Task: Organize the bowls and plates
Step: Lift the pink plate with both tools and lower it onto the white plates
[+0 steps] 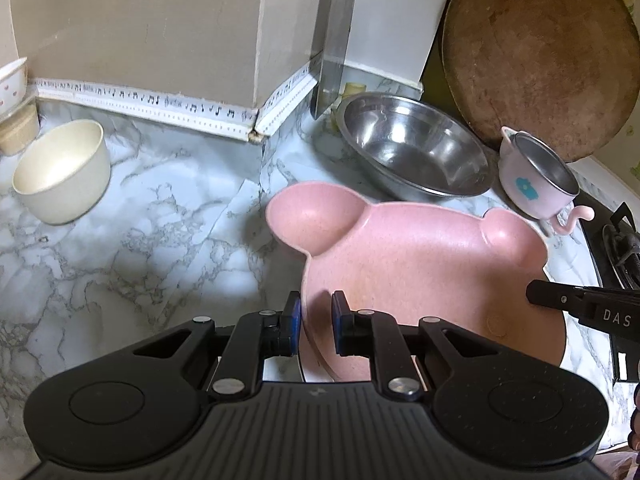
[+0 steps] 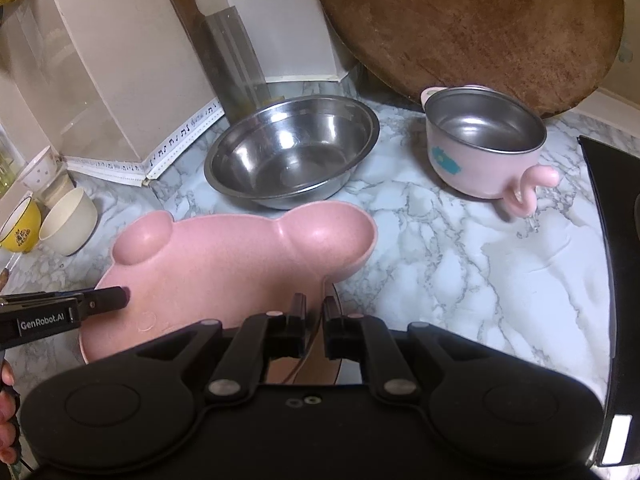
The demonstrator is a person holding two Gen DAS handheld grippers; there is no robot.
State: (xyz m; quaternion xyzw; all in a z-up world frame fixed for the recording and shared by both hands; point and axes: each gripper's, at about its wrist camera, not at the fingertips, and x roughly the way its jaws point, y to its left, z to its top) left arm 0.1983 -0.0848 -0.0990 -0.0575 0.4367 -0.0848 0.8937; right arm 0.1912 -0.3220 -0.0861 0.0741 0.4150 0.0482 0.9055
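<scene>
A pink bear-shaped plate (image 1: pixel 420 276) with two ear wells is held over the marble counter; it also shows in the right wrist view (image 2: pixel 224 264). My left gripper (image 1: pixel 316 316) is shut on its left rim. My right gripper (image 2: pixel 314 316) is shut on its right rim. A steel bowl (image 1: pixel 412 148) stands behind the plate, also in the right wrist view (image 2: pixel 292 150). A pink steel-lined cup (image 2: pixel 486 144) with a curly handle stands to the right. A cream bowl (image 1: pixel 62 172) stands at the left.
A round wooden board (image 1: pixel 540 52) leans on the back wall. A cleaver (image 1: pixel 334 44) leans beside a white box. A black stove (image 2: pixel 616 280) edges the right. A yellow bowl (image 2: pixel 18 226) and a patterned cup (image 2: pixel 38 170) sit at far left.
</scene>
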